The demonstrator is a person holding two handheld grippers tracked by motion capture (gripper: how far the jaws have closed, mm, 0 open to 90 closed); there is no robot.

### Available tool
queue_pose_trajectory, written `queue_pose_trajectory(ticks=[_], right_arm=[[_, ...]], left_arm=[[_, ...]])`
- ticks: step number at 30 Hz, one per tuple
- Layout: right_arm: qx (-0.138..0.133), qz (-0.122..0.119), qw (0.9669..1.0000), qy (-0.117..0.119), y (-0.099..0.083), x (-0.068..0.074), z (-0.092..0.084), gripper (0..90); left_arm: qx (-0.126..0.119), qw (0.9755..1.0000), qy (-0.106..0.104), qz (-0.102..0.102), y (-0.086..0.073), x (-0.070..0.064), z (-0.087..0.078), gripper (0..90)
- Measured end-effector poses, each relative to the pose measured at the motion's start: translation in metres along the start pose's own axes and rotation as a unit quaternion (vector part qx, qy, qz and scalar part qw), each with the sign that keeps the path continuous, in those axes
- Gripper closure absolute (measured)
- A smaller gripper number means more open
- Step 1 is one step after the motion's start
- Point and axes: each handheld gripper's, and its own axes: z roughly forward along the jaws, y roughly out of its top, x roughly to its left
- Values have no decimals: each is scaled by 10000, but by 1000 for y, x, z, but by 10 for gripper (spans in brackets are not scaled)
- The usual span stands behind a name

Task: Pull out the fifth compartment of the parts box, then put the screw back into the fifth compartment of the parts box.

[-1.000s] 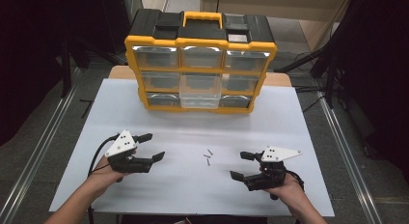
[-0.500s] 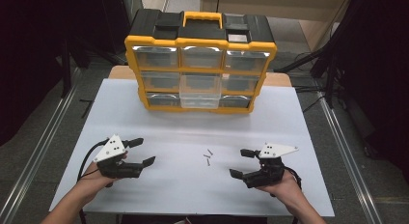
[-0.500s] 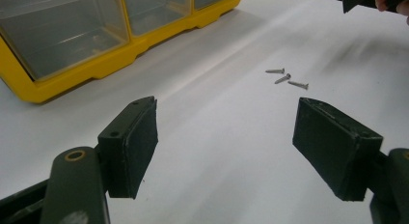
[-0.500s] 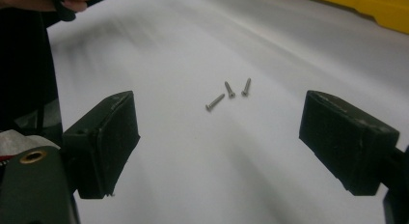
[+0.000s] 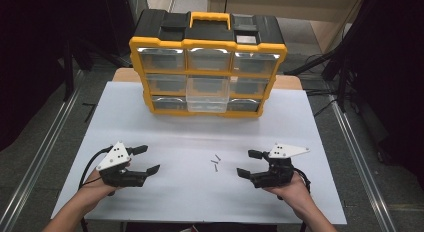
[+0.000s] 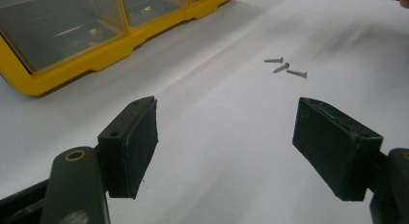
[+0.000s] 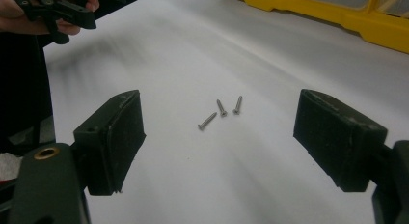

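Hands come in from the near edge of the white table top (image 5: 200, 192), one low on each side, each wrapped around the body of a gripper that lies nearly level and points inward toward the middle. In the high view the left gripper (image 5: 145, 159) sits near the left front corner, its grey plate tilted up and its cable looping back beside the wrist; the left hand (image 5: 92, 184) grips it from behind with the forearm running off the bottom edge. The right gripper (image 5: 247, 163) mirrors it on the other side, held by the right hand (image 5: 292, 189), whose forearm angles out toward the lower right. Both pairs of jaws stand wide apart with nothing between them; the right pair has just drawn in slightly, and bare table shows in the gap. Three small screws (image 5: 216, 163) lie close together on the table between the two grippers, nearer the right one and untouched. From the right gripper view the screws (image 7: 219, 110) lie just ahead of the jaws; from the left gripper view they (image 6: 284, 67) lie farther off. A yellow organizer (image 5: 207, 67) with clear drawers stands upright at the far side, its middle drawer (image 5: 207, 94) pulled out a little.
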Motion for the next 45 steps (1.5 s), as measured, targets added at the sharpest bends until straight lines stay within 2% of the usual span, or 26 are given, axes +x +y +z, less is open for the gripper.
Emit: queue_pose_trajectory(ticks=[5, 11, 14, 15, 21, 27, 36, 45], right_arm=[[-68, -7, 10000, -55, 5, -1, 4, 216], [89, 25, 10000, -15, 7, 1, 15, 225], [61, -40, 10000, -13, 9, 1, 19, 233], [51, -20, 10000, -65, 10, 1, 20, 233], [49, 6, 10000, -36, 12, -1, 25, 239], [-45, 67, 9999, -127, 15, -5, 30, 240], [3, 48, 9998, -206, 16, -4, 37, 251], [40, 47, 9992, -385, 18, -5, 47, 268]], left_arm=[[48, 10000, -10, -6, -1, 0, 1, 241], [37, 10000, 5, -2, -1, 1, 0, 241], [57, 10000, 3, -9, -1, 2, 0, 241], [65, 10000, -11, -1, -1, 2, 0, 241], [42, 10000, -64, -21, -1, 1, 0, 240], [53, 10000, -68, -10, -1, 1, 1, 240], [99, 9999, -118, 7, -2, 0, 2, 241], [93, 9999, -103, -19, -2, 0, 3, 241]])
